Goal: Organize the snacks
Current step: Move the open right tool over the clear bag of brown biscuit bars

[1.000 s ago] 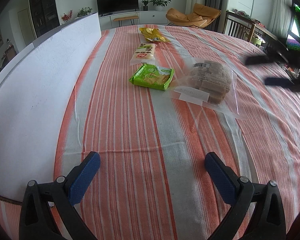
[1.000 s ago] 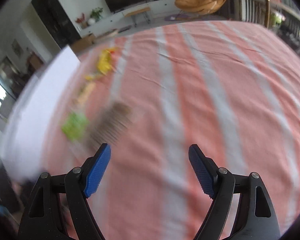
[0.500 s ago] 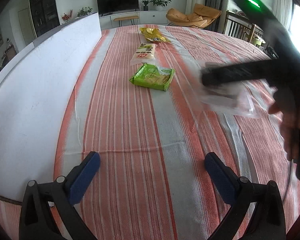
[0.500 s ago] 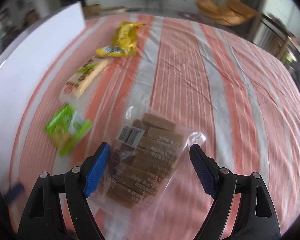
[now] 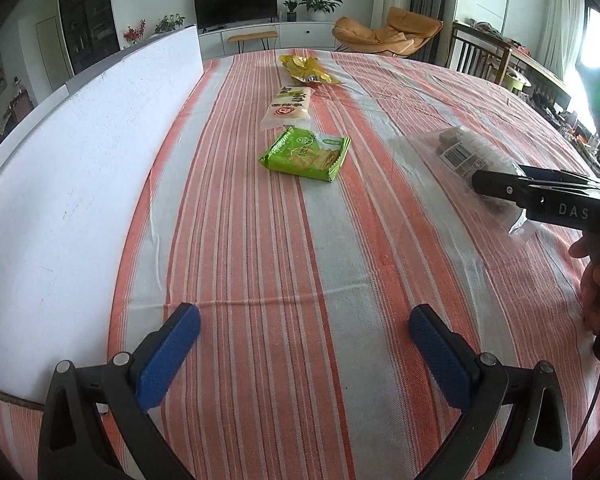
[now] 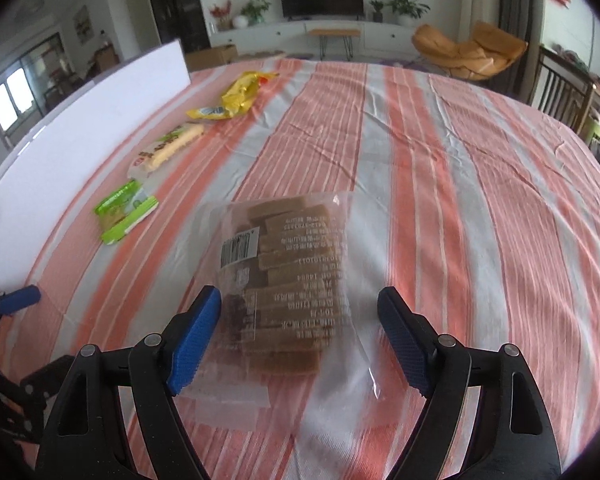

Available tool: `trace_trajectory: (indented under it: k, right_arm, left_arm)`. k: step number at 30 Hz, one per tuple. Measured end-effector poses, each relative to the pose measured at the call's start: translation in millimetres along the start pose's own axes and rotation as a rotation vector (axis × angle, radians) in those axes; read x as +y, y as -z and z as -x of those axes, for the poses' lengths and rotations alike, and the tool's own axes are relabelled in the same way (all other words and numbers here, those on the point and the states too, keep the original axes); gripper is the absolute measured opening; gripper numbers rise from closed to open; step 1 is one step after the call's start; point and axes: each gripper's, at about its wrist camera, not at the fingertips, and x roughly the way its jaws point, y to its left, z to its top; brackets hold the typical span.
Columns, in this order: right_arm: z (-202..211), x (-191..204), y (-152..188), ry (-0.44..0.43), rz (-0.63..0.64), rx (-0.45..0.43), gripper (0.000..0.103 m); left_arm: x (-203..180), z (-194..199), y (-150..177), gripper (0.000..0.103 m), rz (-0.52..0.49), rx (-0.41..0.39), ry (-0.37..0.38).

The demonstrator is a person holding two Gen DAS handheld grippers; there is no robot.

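Note:
A clear bag of brown bars (image 6: 296, 264) lies on the striped cloth, and my right gripper (image 6: 300, 332) stands open astride its near end. The left blue pad sits at the bag's edge, the right pad over loose clear plastic; neither presses on it. In the left wrist view the same bag (image 5: 460, 148) shows at the right, under the right gripper's black finger (image 5: 512, 190). My left gripper (image 5: 304, 352) hangs open over bare cloth, holding nothing. In a row beside the board lie a green cracker pack (image 5: 306, 154), a white and yellow pack (image 5: 288, 106) and a yellow bag (image 5: 306, 68).
A tall white board (image 5: 80, 152) runs along the left side of the table. A striped orange and white cloth (image 6: 480, 200) covers the whole top, bare on the right. A hand (image 5: 596, 292) grips the right tool. Chairs and a TV stand lie beyond the far edge.
The right gripper swung in from the right, rolled level and came down over the bag of brown bars, jaws still wide. The left gripper stayed where it was.

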Motion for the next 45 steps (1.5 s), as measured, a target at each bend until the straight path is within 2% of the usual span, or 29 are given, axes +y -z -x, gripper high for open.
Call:
trace_trajectory:
  k: [4,13,45]
  right_arm:
    - [-2.1,-2.4,-2.4,-0.019,-0.01,-0.003,0.083]
    - [-4.5,1.4,-3.3,0.009,0.02,0.009,0.086]
    - [-4.1,0.4,-3.1,0.008,0.017,0.008,0.086]
  left_arm:
    - [-0.3,-0.1,-0.2,0.103,0.0,0.0,0.0]
    - [-0.3,0.1,-0.1,0.103,0.0,0.0,0.0]
    - [0.0,0.7,0.6,0.103,0.0,-0.001,0.001]
